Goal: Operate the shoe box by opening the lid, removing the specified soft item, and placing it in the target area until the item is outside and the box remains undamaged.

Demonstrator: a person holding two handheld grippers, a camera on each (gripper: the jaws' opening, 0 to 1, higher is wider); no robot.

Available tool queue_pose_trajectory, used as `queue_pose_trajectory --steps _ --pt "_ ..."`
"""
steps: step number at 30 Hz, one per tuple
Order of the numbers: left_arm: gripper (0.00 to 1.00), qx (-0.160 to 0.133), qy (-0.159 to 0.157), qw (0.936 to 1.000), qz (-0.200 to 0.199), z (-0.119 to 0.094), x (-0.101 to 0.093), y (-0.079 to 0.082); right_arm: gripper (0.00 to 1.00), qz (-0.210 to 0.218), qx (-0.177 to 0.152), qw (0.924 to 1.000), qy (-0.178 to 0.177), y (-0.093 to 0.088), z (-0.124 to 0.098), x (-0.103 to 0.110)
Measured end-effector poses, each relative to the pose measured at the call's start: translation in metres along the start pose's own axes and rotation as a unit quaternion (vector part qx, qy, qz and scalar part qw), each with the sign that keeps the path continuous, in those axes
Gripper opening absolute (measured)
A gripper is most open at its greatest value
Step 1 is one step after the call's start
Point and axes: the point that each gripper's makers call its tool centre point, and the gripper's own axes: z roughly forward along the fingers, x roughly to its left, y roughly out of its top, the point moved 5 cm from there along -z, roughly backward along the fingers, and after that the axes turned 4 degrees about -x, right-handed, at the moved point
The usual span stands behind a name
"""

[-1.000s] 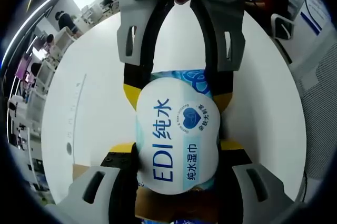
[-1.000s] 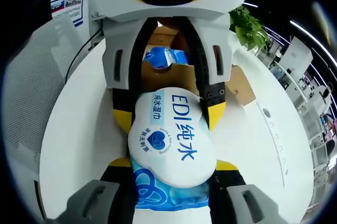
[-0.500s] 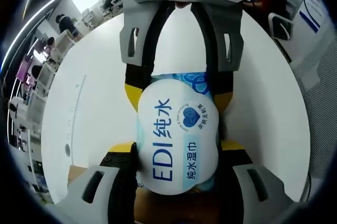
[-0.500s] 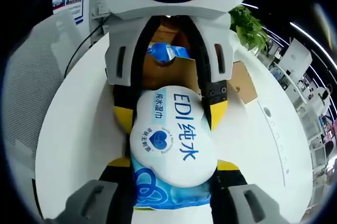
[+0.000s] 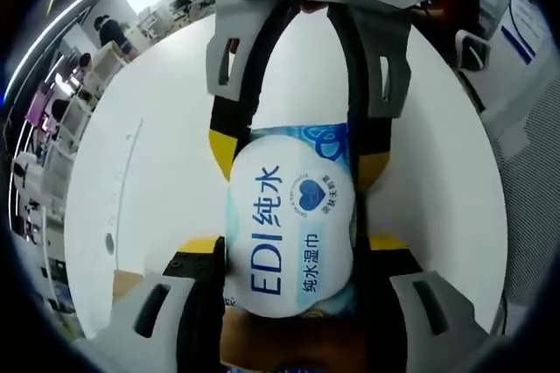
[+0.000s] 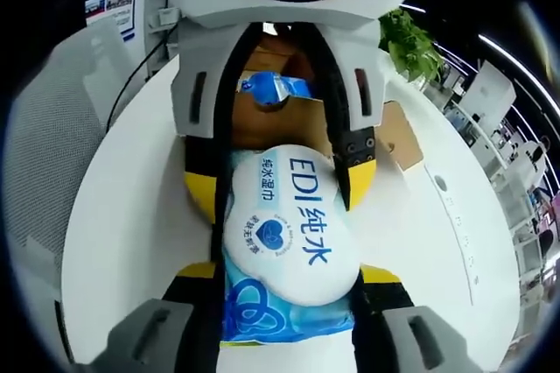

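A white and blue pack of wet wipes (image 5: 289,215) printed "EDI" hangs over the white table, held at both ends. In the left gripper view my left gripper (image 5: 290,246) is shut on its near end and my right gripper (image 5: 297,152) reaches down from the top onto its far end. In the right gripper view my right gripper (image 6: 287,272) grips the blue end of the pack (image 6: 289,224), and the left gripper (image 6: 280,185) holds the other end. Behind it stands the open brown shoe box (image 6: 395,135), with its edge (image 5: 125,284) low in the left gripper view.
Another blue pack (image 6: 271,88) lies inside the box. The white round table (image 5: 149,180) spreads to both sides. A grey mesh chair (image 6: 44,137) stands at the left, a green plant (image 6: 411,40) at the back right. People sit at desks (image 5: 109,33) far off.
Both views have shifted slightly; the pack sits a little further from the box. Both grippers keep their hold on it.
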Motion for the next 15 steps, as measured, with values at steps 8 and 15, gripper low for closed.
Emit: queue_pose_trajectory --steps 8,15 --pt "0.64 0.006 0.000 1.0000 0.004 -0.003 -0.004 0.001 0.61 0.008 -0.001 1.0000 -0.001 0.001 -0.007 0.003" --pt "0.64 0.003 0.003 1.0000 0.000 -0.014 -0.005 0.006 0.63 0.012 -0.007 0.9999 -0.008 0.005 -0.016 0.002"
